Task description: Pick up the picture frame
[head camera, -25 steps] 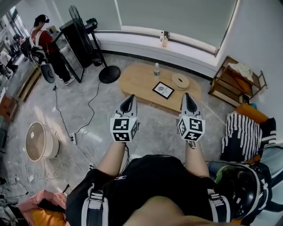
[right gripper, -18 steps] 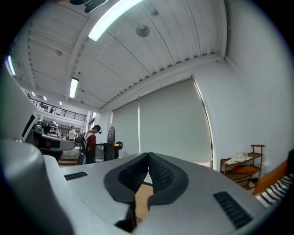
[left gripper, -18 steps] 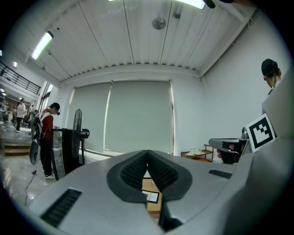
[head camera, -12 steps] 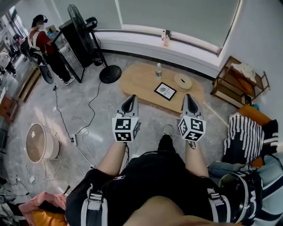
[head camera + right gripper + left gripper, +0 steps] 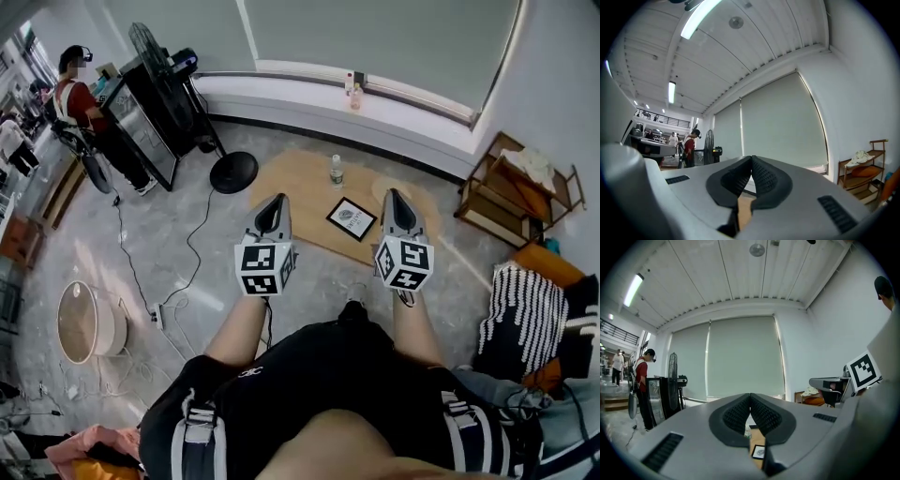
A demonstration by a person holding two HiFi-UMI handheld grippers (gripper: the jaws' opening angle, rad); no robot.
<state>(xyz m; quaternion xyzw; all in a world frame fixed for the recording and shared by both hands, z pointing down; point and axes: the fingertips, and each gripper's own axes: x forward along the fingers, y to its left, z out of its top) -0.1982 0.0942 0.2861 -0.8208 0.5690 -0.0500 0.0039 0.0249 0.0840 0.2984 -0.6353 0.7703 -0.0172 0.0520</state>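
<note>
Flat and face up on the low wooden table [image 5: 291,178], just above the middle of the head view: the picture frame [image 5: 352,218]. Turned askew to the picture's edges, with the longer sides seeming to run from upper left down to lower right and one corner aimed toward the bottom of the view. Black border, white mat, a small greyish print in the centre, too small to read. Placed in the picture between the left gripper [image 5: 274,201] and the right gripper [image 5: 395,195], nearer the right one and touched by neither. Just above it on the same tabletop, upright, a clear bottle [image 5: 337,172]. Glimpsed again low in the left gripper view, through the slit beneath the pads: the same picture frame [image 5: 759,451], dark-edged, with the bottle above it. Left jaws pressed together tip to tip, with nothing between them. Right jaws likewise closed and empty, with only a strip of wooden tabletop visible under them. Both grippers held out over the person's legs, well short of the table.
</note>
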